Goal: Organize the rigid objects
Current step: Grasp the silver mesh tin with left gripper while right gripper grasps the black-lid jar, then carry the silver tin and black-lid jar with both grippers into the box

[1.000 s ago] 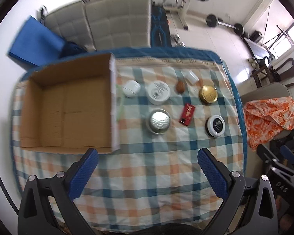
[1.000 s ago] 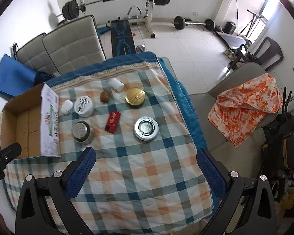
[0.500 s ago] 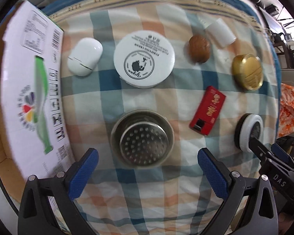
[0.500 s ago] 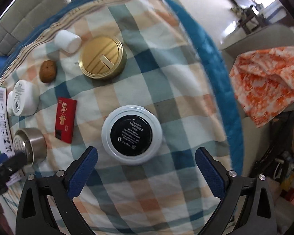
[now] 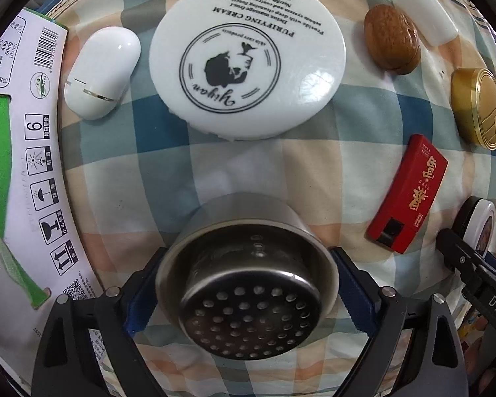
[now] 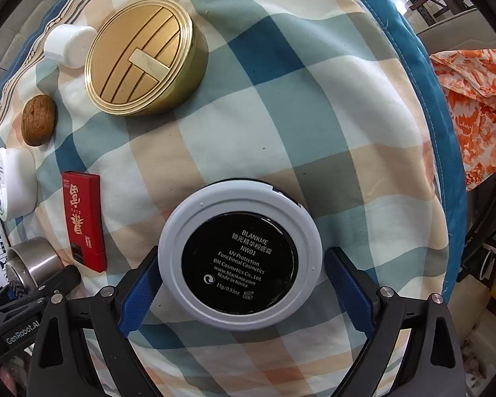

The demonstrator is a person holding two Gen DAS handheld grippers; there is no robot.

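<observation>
Both grippers have dropped close: left gripper point(image 5: 246, 284) brackets the steel strainer point(image 5: 248, 284), right gripper point(image 6: 241, 281) brackets the compact point(image 6: 240, 259); jaws apparently not yet clamped, so both grasps come next.

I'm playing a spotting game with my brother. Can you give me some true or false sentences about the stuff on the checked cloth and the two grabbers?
1. The left gripper has a metal strainer cup between its fingers. True.
2. The right gripper is around the gold tin. False: it is around the round compact with the black label; the gold tin lies farther away.
3. The red box lies flat on the cloth. True.
4. The walnut sits inside the strainer cup. False: it lies on the cloth beside a small white cap.
5. The big white jar has a plain lid. False: it has a black picture and writing.
</observation>
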